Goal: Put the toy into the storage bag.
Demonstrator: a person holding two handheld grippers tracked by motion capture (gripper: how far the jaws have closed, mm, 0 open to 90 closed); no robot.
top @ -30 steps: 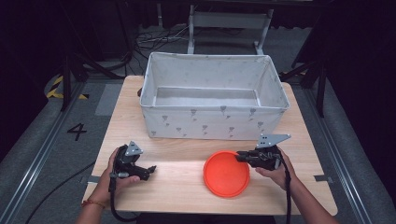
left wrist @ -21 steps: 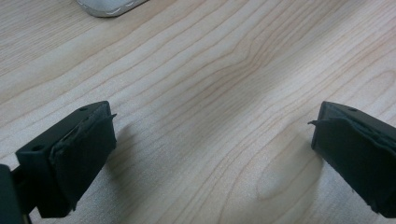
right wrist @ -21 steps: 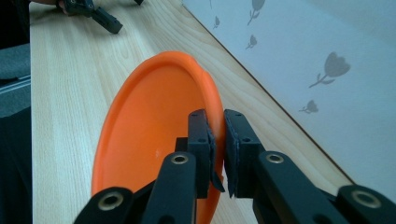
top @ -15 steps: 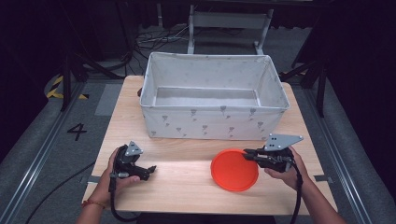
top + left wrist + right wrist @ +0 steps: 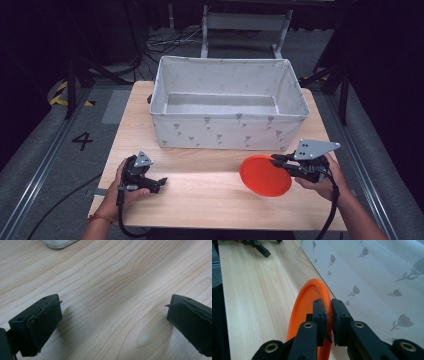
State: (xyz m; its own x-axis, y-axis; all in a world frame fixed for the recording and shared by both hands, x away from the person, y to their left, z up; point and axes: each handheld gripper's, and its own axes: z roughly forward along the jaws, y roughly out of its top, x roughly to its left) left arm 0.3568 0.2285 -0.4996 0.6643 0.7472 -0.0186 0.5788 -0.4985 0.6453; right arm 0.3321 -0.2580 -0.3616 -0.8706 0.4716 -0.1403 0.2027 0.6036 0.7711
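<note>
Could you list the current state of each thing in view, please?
Orange plate: gripped by its rim, tilted up off the table.
Fabric bin: upright, open, empty.
Right gripper: shut on the plate.
Left gripper: open, holding nothing, low over the table.

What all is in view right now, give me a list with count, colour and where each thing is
Fabric storage bin: one, pale grey with a small flower print, far half of the table, open and empty.
Plate: one, orange, near right of the table, tilted, rim clamped by the right gripper.
Table: one, light wood, centre of the high view.
Number 4 marking: one, black, on the grey floor left of the table.
Left gripper: one, black, near left over the table, jaws wide apart, holding nothing.
Right gripper: one, black with a grey plate on top, near right.
Hands: two, one holding each gripper.
</note>
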